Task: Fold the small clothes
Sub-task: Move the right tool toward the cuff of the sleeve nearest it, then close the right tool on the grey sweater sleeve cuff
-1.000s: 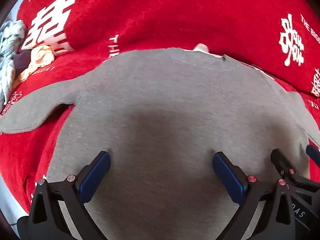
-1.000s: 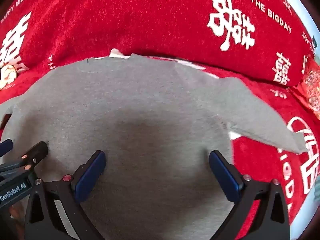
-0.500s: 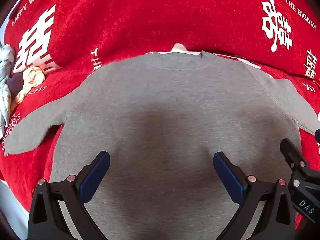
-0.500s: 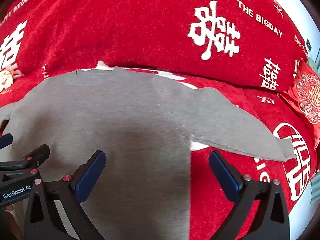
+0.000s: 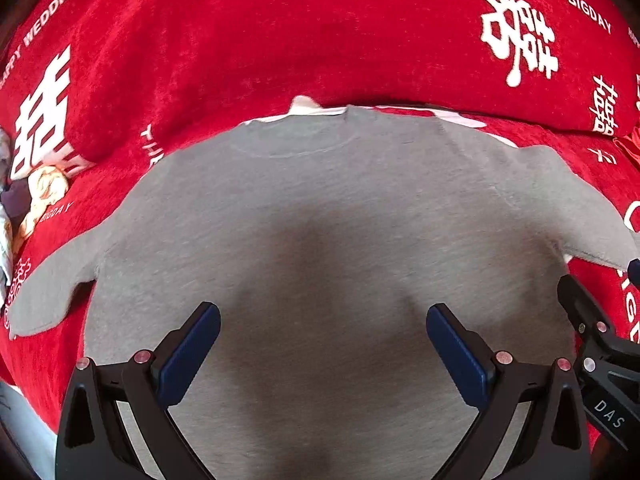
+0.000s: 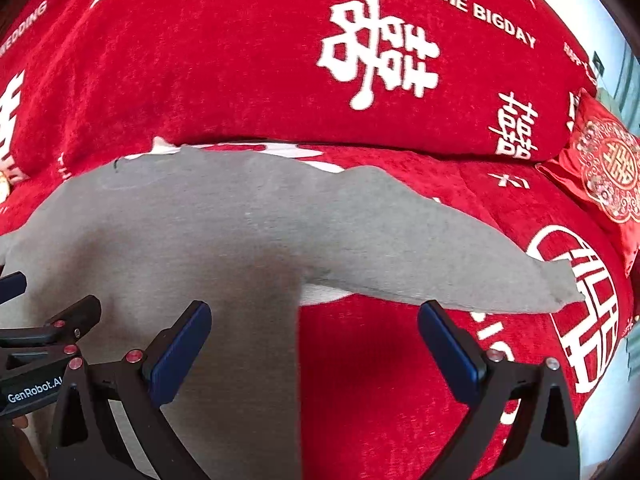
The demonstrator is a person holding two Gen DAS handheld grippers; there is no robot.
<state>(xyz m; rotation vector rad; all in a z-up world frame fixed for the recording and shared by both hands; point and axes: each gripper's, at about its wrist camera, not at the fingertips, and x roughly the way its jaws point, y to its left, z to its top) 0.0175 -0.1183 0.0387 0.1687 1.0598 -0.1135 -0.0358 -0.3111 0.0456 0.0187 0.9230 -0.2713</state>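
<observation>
Lying flat on red cover (image 5: 280, 40): grey top (image 5: 320, 208).

The right gripper (image 6: 314, 342) hung with its blue-padded jaws spread wide and nothing between them, above the edge of a grey sweater (image 6: 192, 232) that lay flat on a red blanket (image 6: 240, 60) printed with white double-happiness characters and "THE BIGDAY". Its left pad sat over the sweater's body, its right pad over bare blanket. One grey sleeve (image 6: 440, 256) stretched out to the right, its cuff just beyond the right pad. The left gripper (image 6: 44, 344) showed at the left margin, over the sweater. An embroidered red cushion (image 6: 608, 168) lay at the far right.
</observation>
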